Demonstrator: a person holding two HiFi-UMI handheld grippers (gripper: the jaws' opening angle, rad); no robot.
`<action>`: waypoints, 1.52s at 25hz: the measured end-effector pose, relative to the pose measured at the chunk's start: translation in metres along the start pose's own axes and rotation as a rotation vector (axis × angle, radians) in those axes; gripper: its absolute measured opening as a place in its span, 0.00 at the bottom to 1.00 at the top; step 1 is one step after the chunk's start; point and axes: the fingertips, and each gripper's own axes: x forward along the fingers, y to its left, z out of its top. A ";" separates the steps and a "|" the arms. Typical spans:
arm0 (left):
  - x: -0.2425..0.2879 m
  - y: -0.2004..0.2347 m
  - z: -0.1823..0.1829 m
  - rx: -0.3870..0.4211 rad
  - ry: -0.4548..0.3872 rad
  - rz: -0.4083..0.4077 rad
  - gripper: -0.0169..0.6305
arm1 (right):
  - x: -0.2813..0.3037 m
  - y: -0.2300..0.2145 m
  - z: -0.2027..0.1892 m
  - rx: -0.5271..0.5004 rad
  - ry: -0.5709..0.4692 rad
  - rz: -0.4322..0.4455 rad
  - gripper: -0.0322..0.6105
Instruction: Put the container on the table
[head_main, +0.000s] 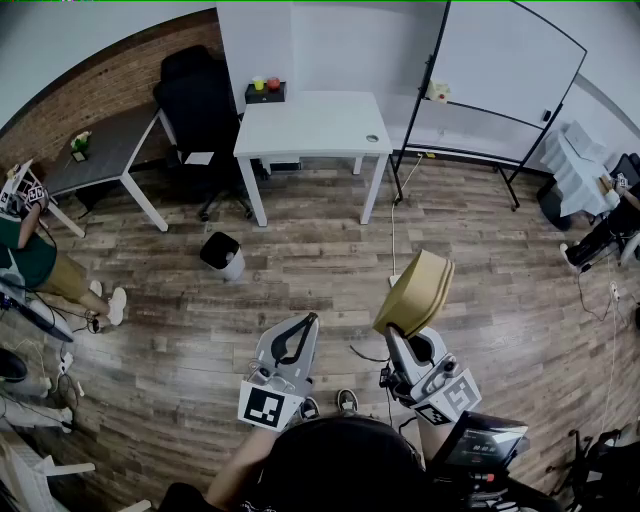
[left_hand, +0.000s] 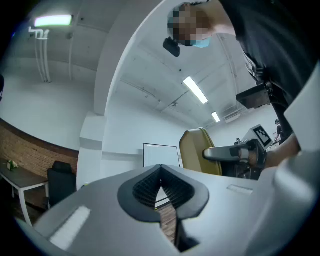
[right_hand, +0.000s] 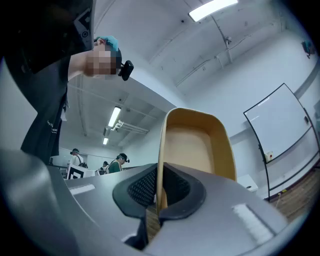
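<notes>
Aloft, right gripper (head_main: 398, 335) jaws pinching empty tan container (head_main: 418, 288) wall, left gripper (head_main: 306, 324) jaws together

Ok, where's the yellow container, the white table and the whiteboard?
container (head_main: 415, 292), head view, its outer side.
white table (head_main: 310, 125), head view, bare top.
whiteboard (head_main: 505, 55), head view, middle of the board.

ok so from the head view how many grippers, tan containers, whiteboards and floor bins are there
grippers: 2 (left gripper, right gripper)
tan container: 1
whiteboard: 1
bin: 1
total: 5
</notes>
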 end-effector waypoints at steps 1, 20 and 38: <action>-0.001 0.004 -0.001 -0.002 0.004 0.000 0.03 | 0.005 0.000 -0.006 0.008 0.004 0.005 0.08; 0.048 0.075 -0.042 -0.046 0.053 0.001 0.03 | 0.103 -0.048 -0.074 -0.026 0.099 -0.025 0.10; 0.234 0.161 -0.078 -0.006 0.124 0.102 0.03 | 0.235 -0.222 -0.101 -0.046 0.165 0.096 0.10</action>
